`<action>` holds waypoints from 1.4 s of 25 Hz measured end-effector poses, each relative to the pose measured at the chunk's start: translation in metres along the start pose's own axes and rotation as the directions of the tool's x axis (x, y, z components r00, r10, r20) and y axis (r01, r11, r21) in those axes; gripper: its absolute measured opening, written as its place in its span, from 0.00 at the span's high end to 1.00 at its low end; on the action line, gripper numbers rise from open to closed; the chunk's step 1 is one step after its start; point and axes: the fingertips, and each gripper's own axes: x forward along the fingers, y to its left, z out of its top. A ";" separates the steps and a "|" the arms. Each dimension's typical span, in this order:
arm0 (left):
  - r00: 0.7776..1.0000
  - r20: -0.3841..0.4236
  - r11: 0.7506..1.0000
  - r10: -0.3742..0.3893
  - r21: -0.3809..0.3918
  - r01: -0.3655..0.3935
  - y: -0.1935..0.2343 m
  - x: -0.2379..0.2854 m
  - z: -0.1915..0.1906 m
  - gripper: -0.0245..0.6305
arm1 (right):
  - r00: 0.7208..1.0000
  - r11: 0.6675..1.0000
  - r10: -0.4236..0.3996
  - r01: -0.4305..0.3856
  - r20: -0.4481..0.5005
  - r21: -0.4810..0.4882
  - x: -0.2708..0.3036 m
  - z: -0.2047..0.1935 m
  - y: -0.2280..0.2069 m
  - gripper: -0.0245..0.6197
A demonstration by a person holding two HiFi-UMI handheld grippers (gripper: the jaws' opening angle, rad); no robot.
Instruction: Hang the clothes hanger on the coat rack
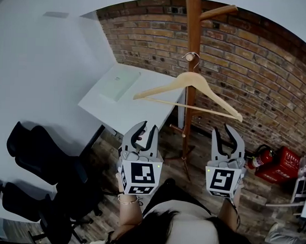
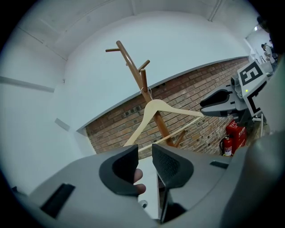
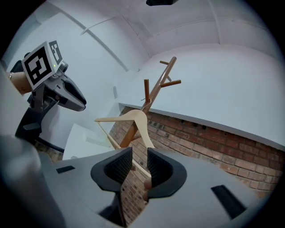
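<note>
Hanger | hook up on coat rack | bar slants down-right | jaws parted, empty

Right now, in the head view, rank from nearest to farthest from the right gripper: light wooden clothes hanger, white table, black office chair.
1. Light wooden clothes hanger, just ahead of the right gripper.
2. White table, ahead-left.
3. Black office chair, far left.

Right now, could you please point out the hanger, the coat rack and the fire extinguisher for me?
hanger [image 1: 194, 78], head view, the wooden crest just below its hook.
coat rack [image 1: 193, 25], head view, the upright pole.
fire extinguisher [image 1: 262, 158], head view, the red body.
</note>
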 end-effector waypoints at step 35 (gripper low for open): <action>0.984 0.126 0.970 -0.130 -0.189 0.152 -0.033 -0.102 0.003 0.93 | 0.998 0.950 0.044 -0.054 0.040 0.308 -0.098 0.018 0.055 0.89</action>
